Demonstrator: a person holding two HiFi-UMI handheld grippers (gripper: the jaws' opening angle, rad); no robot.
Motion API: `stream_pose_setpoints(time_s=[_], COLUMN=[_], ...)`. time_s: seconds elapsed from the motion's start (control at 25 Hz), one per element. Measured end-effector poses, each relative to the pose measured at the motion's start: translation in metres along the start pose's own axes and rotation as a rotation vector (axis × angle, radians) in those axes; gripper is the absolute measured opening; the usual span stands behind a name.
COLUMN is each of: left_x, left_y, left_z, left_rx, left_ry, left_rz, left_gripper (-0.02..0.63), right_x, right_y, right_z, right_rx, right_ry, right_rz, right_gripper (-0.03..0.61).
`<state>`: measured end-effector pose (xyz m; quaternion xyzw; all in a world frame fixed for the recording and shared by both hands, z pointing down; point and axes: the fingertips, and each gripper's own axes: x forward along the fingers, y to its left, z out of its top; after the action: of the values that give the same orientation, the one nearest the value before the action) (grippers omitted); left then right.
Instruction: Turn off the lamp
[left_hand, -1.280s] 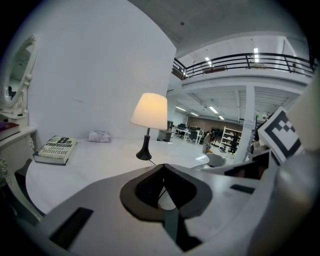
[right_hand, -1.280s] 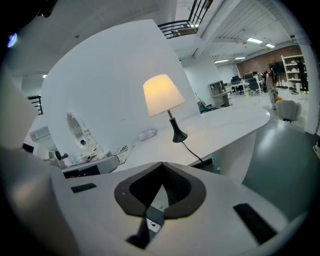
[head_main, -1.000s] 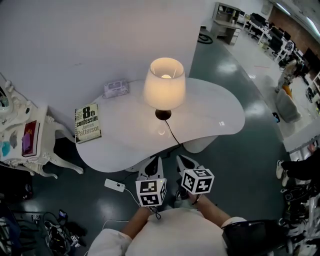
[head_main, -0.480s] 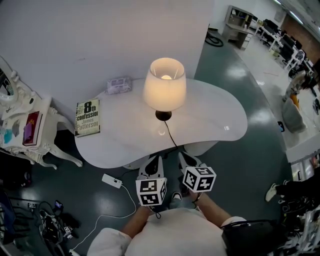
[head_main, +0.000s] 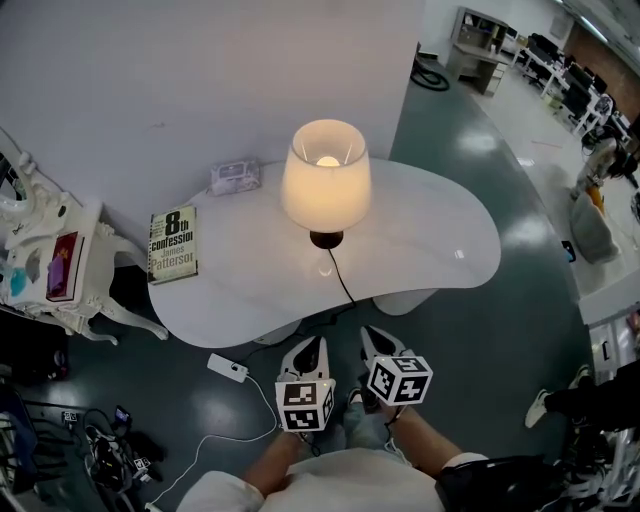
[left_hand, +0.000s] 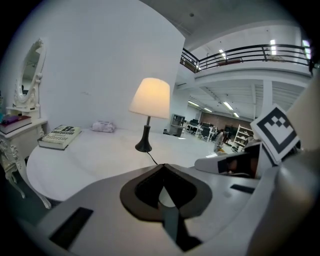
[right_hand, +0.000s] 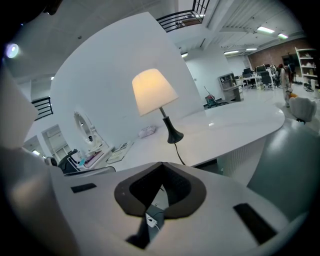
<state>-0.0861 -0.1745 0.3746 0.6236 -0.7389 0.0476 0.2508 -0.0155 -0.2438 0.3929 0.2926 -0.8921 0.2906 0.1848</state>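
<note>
The white worktop (head_main: 440, 250) spread out ahead of the left gripper (head_main: 308, 350) and the right gripper (head_main: 378, 340), which hung side by side just short of its near edge. Each had its jaws closed tip to tip on nothing. Well apart from them and almost dead ahead stood the lamp (head_main: 325, 178), lit, its stem upright. A book (head_main: 173, 245) lay far off to the left of the left gripper's line. A white box (head_main: 228, 368) sat on the floor near that gripper's left side, and a small packet (head_main: 234, 177) lay beyond the book by the wall. The lamp's black cord (head_main: 343, 282) ran from its base back toward the grippers and over the near edge. Neither gripper looked clearly nearer. I judged the reach to be straight forward along the cord's line, though I couldn't see where the switch was.
</note>
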Motion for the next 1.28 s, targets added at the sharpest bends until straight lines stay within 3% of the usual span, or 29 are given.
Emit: stream_pose_setpoints(time_s=[0.48, 1.28], left_x=[0.046, 0.138], left_y=[0.013, 0.038], left_z=[-0.067, -0.212], left_rx=[0.035, 0.001], left_ry=[0.091, 0.161], left_rz=[-0.026, 0.013], left_gripper=[0.009, 0.009], right_x=[0.033, 0.102], right_y=[-0.059, -0.154], right_z=[-0.048, -0.163], right_rx=[0.109, 0.125], right_ry=[0.008, 0.034], right_rz=[-0.085, -0.133], right_gripper=[-0.002, -0.002])
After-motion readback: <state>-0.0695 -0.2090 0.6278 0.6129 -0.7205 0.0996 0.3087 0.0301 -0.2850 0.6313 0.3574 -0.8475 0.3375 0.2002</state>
